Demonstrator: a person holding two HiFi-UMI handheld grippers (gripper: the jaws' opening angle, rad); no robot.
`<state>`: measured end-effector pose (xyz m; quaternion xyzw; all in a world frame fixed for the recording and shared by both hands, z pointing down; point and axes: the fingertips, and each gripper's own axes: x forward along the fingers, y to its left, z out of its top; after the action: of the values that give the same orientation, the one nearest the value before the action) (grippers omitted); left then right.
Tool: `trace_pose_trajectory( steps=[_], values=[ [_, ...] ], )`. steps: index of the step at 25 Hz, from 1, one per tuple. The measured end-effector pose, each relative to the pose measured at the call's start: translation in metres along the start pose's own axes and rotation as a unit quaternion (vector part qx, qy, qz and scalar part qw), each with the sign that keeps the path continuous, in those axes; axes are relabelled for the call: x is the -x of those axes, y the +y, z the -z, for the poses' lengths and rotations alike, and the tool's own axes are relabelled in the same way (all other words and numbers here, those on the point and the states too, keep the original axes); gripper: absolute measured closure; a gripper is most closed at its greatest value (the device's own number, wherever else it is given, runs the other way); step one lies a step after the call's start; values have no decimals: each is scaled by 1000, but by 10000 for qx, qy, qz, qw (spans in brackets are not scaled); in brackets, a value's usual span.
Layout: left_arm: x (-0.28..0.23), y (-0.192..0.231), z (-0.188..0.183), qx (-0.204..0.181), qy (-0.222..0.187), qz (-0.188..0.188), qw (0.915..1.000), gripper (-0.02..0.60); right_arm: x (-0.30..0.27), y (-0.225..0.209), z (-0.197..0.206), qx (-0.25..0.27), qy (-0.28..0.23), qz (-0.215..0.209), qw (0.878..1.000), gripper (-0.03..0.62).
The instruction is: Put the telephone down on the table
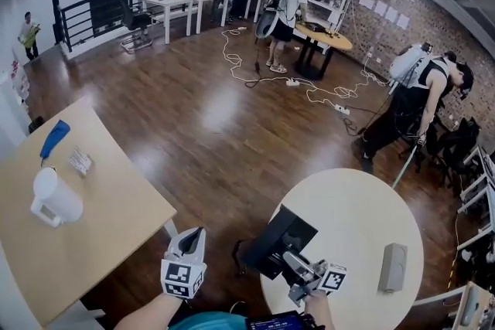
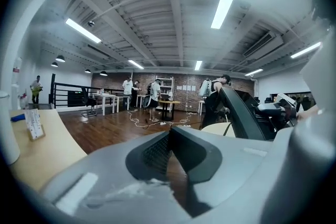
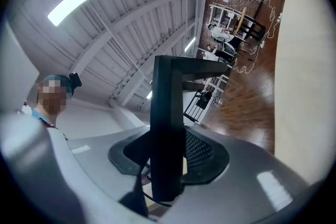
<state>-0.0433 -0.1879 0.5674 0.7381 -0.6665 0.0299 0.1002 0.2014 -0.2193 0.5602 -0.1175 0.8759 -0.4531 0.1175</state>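
The telephone (image 1: 277,242) is a black flat slab, held tilted over the near left edge of the round white table (image 1: 363,205). My right gripper (image 1: 294,264) is shut on its lower end. In the right gripper view the telephone (image 3: 167,113) stands upright between the dark pads of the right gripper (image 3: 167,150). My left gripper (image 1: 190,237) hangs over the floor to the left, apart from the phone, shut with nothing in it. The left gripper view shows the left gripper (image 2: 169,136) with pads together, and the telephone (image 2: 242,113) at the right.
A grey box (image 1: 393,267) lies on the round table. To the left, a wooden table (image 1: 108,228) carries a white jug (image 1: 52,199), a blue object (image 1: 54,138) and a small card (image 1: 80,161). Cables (image 1: 309,93) trail across the floor, with several people beyond.
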Motion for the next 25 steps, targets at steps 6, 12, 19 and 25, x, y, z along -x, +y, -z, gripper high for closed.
trace_pose_trajectory(
  steps=[6, 12, 19, 25],
  values=[
    [27, 56, 5, 211, -94, -392, 9990, 568, -55, 23, 17, 59, 412, -210, 9989, 444],
    [55, 110, 8, 276, -230, -617, 9974, 568, -113, 38, 46, 135, 731, -383, 9965, 444],
    [94, 168, 11, 257, -267, -890, 9953, 568, -182, 55, 87, 88, 1062, -686, 9919, 444],
    [126, 206, 5, 200, -373, -1156, 9924, 568, -233, 74, 116, 112, 1337, -1015, 9858, 444]
  ],
)
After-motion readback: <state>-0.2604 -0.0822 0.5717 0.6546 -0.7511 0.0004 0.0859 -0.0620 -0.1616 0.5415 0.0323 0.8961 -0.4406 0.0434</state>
